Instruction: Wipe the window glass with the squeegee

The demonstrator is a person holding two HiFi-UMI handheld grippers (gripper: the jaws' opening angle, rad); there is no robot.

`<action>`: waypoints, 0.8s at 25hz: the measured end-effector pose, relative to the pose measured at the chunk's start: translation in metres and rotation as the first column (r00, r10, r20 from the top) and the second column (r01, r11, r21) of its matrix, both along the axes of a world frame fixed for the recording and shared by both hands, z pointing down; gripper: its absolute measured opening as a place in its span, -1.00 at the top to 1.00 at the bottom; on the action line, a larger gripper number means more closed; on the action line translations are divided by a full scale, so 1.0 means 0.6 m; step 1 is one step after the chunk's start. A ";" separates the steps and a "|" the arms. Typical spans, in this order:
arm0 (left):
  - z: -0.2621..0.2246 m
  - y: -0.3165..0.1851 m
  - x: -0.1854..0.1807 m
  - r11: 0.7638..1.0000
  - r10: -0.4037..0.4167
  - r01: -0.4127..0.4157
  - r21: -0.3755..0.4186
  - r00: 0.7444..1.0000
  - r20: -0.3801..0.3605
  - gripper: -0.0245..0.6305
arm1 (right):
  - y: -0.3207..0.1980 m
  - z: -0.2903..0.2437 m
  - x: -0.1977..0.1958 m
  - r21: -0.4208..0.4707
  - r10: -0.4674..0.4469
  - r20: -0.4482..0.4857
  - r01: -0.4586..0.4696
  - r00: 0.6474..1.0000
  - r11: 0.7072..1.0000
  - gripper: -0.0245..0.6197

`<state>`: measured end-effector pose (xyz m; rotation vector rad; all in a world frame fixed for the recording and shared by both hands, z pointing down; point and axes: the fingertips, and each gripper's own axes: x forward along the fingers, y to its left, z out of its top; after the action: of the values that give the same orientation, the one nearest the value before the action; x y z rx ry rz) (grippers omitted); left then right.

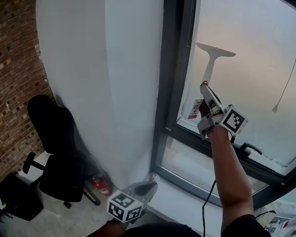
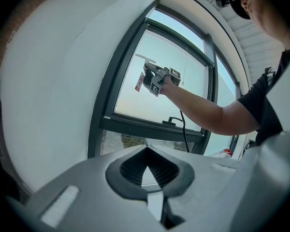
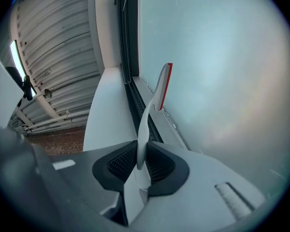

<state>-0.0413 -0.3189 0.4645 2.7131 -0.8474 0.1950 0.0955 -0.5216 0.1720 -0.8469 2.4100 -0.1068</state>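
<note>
A white T-shaped squeegee (image 1: pixel 213 58) lies with its blade against the window glass (image 1: pixel 259 53), high on the pane's left part. My right gripper (image 1: pixel 208 98) is shut on its handle, just below the blade. In the right gripper view the handle (image 3: pixel 152 111) rises from between the jaws, and the blade's red edge (image 3: pixel 168 83) meets the glass (image 3: pixel 222 81). My left gripper (image 1: pixel 140 191) hangs low beside the white wall, away from the window. Its jaws are shut with nothing between them (image 2: pixel 146 151). From the left gripper view, the right gripper (image 2: pixel 158 79) and squeegee (image 2: pixel 146 60) show at the glass.
The dark window frame (image 1: pixel 170 83) borders a white curved wall (image 1: pixel 103 73). A window handle (image 1: pixel 247 148) sits on the lower frame, and a blind cord (image 1: pixel 288 78) hangs at the right. A black office chair (image 1: pixel 56 147) and a red object (image 1: pixel 99 184) stand on the floor.
</note>
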 end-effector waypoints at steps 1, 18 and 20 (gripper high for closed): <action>0.000 0.001 -0.001 1.000 0.002 -0.002 -0.001 1.000 0.001 0.92 | 0.000 0.003 0.001 -0.005 0.003 0.003 -0.003 1.000 1.000 0.66; 0.009 0.021 -0.013 0.999 0.031 -0.031 -0.015 0.999 0.026 0.92 | 0.011 0.096 -0.001 -0.077 0.040 0.035 -0.037 0.999 0.996 0.66; 0.009 0.023 -0.014 0.999 0.034 -0.034 -0.018 0.999 0.028 0.92 | 0.010 0.112 0.001 -0.101 0.051 0.045 -0.047 0.998 0.994 0.66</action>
<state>-0.0496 -0.3049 0.4698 2.7162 -0.8036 0.2475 0.0964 -0.5156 0.2391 -0.9377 2.3538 -0.2277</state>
